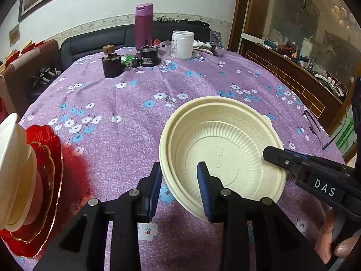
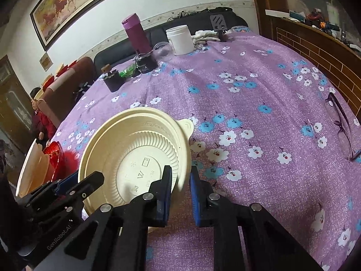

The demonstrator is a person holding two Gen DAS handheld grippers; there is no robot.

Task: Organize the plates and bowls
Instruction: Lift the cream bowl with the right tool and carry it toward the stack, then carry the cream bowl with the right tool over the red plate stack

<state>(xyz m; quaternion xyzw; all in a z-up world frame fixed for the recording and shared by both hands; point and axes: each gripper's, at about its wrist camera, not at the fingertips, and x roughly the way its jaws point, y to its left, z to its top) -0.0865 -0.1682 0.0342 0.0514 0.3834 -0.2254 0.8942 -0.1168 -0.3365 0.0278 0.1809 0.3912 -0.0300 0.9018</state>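
A cream plastic bowl sits on the purple flowered tablecloth; it seems to be two bowls nested, with a tab on its far rim. It also shows in the right wrist view. My left gripper is open, its fingers straddling the bowl's near-left rim, one inside and one outside. My right gripper is open and straddles the bowl's right rim; it shows in the left wrist view. At the left edge, stacked cream bowls stand on red plates.
At the table's far side stand a purple bottle, a white jar, a black jar, a dark lidded pot. Glasses lie at the right edge. A sofa and a wooden cabinet lie beyond.
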